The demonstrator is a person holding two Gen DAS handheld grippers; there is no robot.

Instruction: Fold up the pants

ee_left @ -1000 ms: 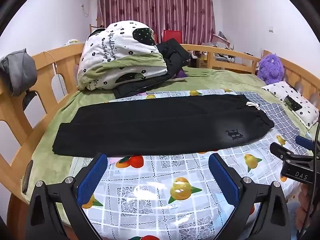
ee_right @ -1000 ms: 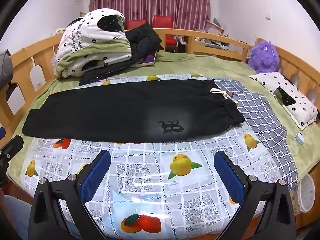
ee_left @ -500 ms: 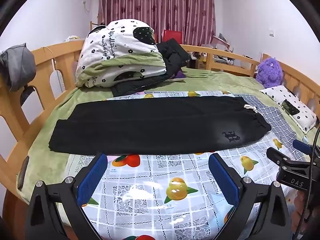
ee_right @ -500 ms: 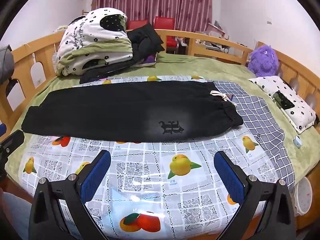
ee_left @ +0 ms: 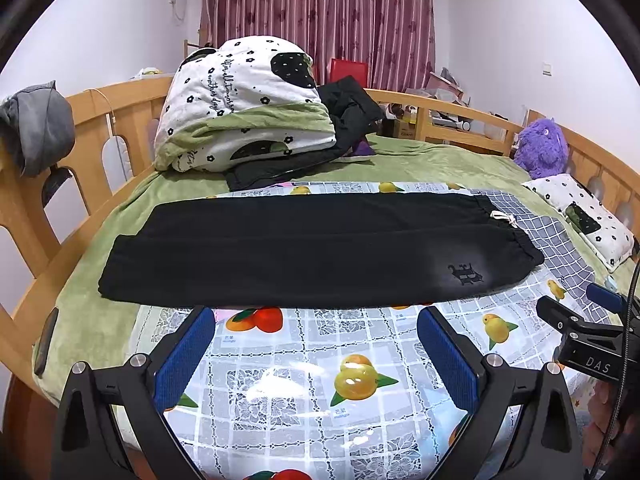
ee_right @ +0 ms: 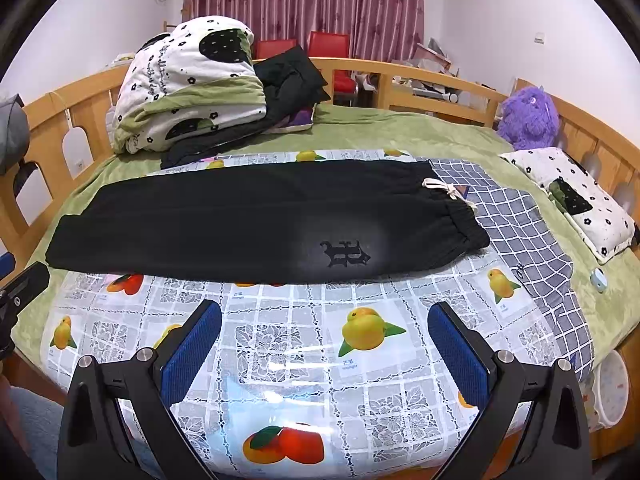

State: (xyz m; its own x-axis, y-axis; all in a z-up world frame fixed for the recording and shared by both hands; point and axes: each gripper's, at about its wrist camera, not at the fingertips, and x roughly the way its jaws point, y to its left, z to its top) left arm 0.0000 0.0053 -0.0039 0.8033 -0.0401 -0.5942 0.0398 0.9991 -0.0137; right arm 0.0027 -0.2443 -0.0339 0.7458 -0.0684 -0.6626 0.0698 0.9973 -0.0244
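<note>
Across the middle of the bed lie the black pants, already folded lengthwise into one long strip — waistband and white drawstring to the right, cuffs to the left, a dark emblem on the near thigh. They rest on a glossy fruit-print cloth, with a grey checked cloth just beside the waistband. Under both spreads a green blanket. At the far left sits a rolled white-and-green quilt against dark clothes; a purple plush toy and a flower-print pillow lie at the right. Wooden rails ring the bed; a maroon curtain hangs behind. Both tongs hang wide and empty above the near edge — the left gripper and the right gripper touch nothing.
</note>
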